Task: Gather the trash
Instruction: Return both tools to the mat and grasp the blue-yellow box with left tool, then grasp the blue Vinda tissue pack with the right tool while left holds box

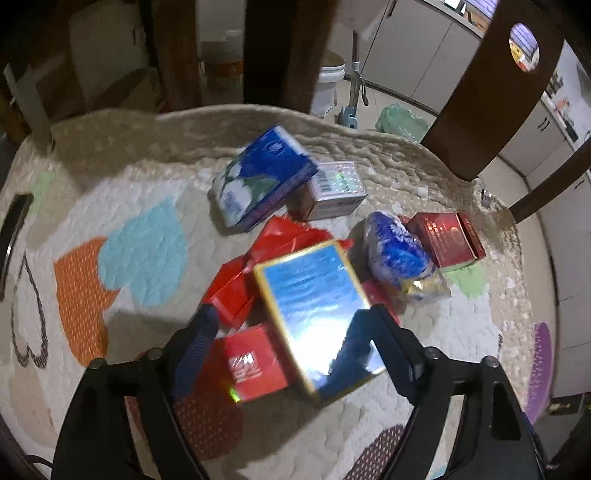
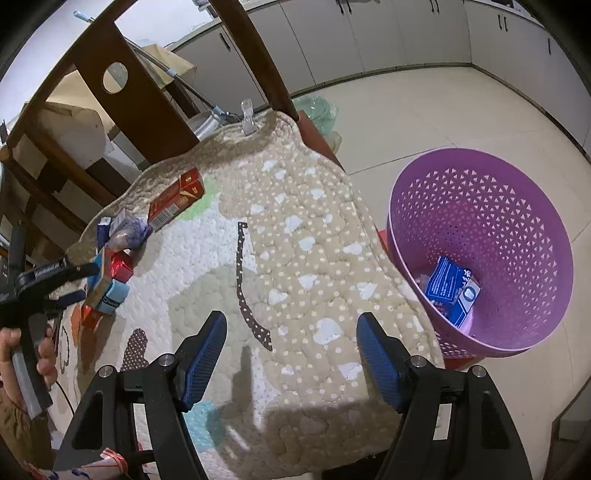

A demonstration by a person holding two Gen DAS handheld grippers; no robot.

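Observation:
In the left wrist view my left gripper is open around a shiny blue box with a gold rim that lies on a pile of red boxes and red wrapping. Behind it lie a blue tissue pack, a small silver box, a blue plastic packet and a dark red box. In the right wrist view my right gripper is open and empty above the quilted table cover. A purple basket on the floor holds a blue box.
Wooden chairs stand at the far side of the table. A green plastic bag and a white bucket sit on the floor beyond. Cabinets line the room. The left gripper also shows in the right wrist view.

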